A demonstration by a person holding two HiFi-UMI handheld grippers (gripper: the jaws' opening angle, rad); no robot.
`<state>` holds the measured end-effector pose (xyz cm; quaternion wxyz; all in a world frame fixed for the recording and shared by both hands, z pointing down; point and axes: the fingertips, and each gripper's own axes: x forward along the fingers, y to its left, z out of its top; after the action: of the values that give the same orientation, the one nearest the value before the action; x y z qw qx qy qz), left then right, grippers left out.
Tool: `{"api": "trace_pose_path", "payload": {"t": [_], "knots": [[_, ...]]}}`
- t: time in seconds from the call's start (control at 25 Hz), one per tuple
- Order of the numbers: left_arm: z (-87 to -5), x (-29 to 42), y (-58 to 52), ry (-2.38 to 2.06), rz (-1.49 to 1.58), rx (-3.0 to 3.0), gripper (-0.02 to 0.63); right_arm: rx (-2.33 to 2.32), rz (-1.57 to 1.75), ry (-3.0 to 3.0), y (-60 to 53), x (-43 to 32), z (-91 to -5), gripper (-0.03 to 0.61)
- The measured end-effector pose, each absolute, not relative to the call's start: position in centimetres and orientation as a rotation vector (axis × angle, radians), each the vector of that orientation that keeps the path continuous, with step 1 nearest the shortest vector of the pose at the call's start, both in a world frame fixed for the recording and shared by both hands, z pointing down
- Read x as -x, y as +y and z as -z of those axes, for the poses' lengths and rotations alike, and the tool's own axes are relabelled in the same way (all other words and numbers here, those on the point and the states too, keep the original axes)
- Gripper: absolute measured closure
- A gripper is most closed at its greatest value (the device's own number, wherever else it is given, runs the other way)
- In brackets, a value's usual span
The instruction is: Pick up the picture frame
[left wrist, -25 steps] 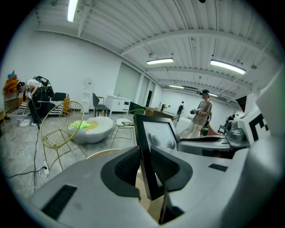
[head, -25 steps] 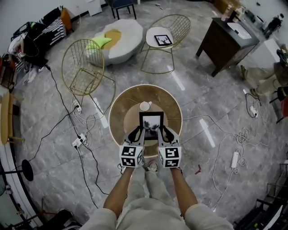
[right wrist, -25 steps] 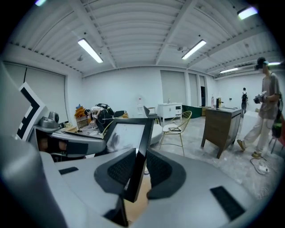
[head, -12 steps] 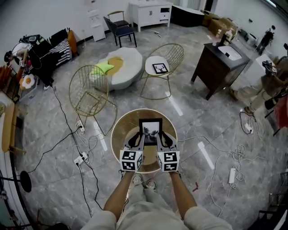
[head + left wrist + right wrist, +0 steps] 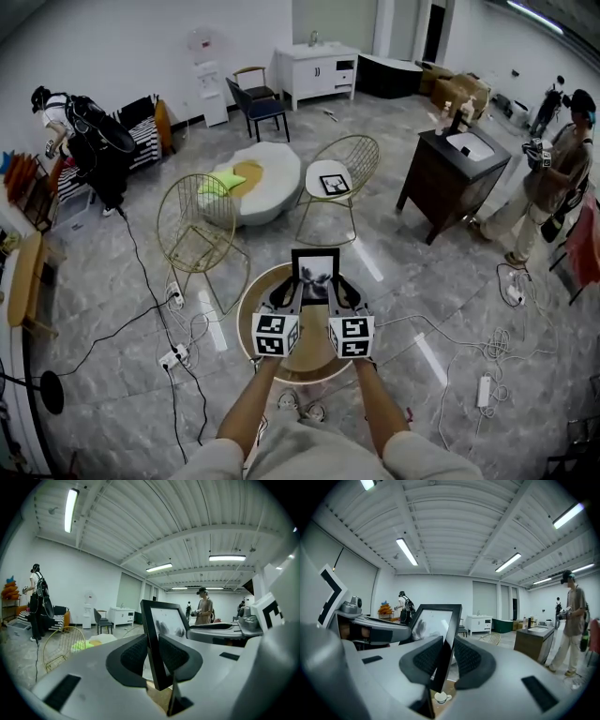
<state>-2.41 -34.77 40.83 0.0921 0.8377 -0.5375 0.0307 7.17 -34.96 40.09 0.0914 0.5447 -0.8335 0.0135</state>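
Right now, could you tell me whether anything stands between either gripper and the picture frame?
Nothing visible does: the left gripper and the right gripper each clamp a side edge of the picture frame, which is held above the round table.

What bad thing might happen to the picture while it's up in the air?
The picture frame is pinched only by its thin side edges, one in the left gripper, one in the right gripper. It might slip and drop onto the round table, maybe onto the white cup below. If the grippers tilt differently or drift apart, the frame could twist loose.
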Motion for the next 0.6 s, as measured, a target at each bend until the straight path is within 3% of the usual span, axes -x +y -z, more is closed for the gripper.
{"api": "trace_pose_path", "payload": {"t": [0.6], "knots": [[-31.4,2.9,-35.4,-1.672,0.000,-2.615,0.538,-1.684,0.149,-2.548,-35.4,-6.7,-30.9,0.500]]}}
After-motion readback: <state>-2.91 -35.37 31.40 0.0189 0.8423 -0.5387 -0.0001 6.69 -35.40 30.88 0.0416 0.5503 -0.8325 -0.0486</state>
